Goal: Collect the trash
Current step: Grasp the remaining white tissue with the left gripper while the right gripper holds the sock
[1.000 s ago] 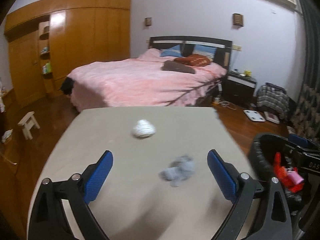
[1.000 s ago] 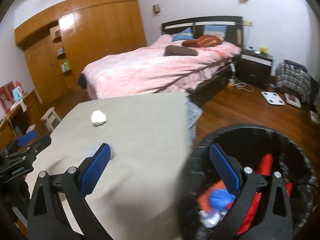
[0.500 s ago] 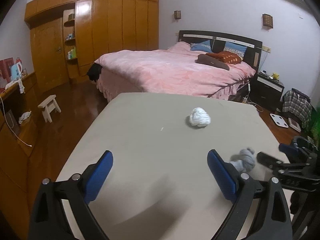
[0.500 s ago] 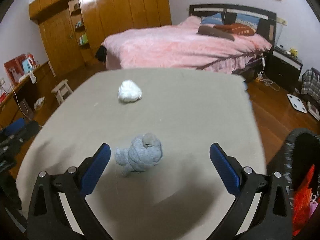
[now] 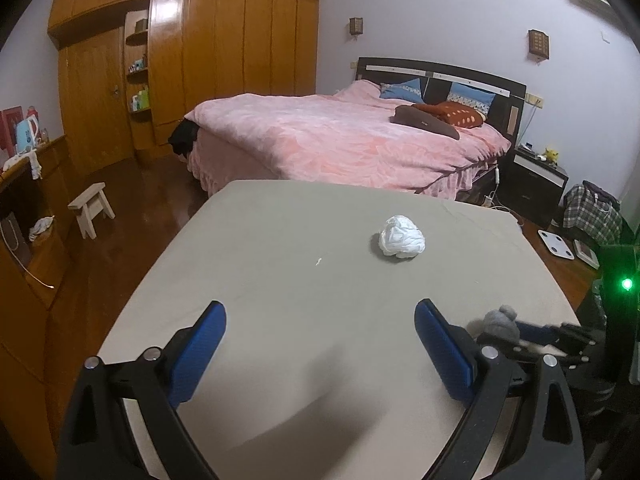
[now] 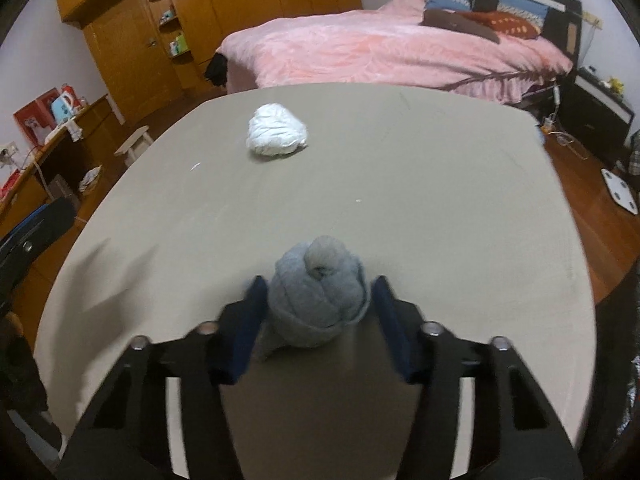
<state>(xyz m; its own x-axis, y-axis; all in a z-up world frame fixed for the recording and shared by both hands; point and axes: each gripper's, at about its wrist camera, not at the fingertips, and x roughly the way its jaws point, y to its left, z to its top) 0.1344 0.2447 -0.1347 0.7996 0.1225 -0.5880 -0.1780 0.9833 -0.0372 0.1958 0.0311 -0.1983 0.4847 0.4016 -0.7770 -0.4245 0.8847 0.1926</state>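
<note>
Half a second ago my right tool stood wide above the grey wad; now its jaws have just been closing around it, and the wad sits between the blue pads on the desk. Motion blur smears both pads, so I cannot tell whether they already press on the cloth or stand just beside it. The wad's underside and near end are hidden behind the tool's black frame.

From my left wrist I see only the wad's rounded top, the rest covered by my own right-hand finger and by the right tool, which is dark and blurred at that edge. My left tool is spread wide with nothing between its pads, hanging over bare desk.

The white crumpled wad lies well apart from both tools, toward the far side of the desk, in front of the pink bed.
</note>
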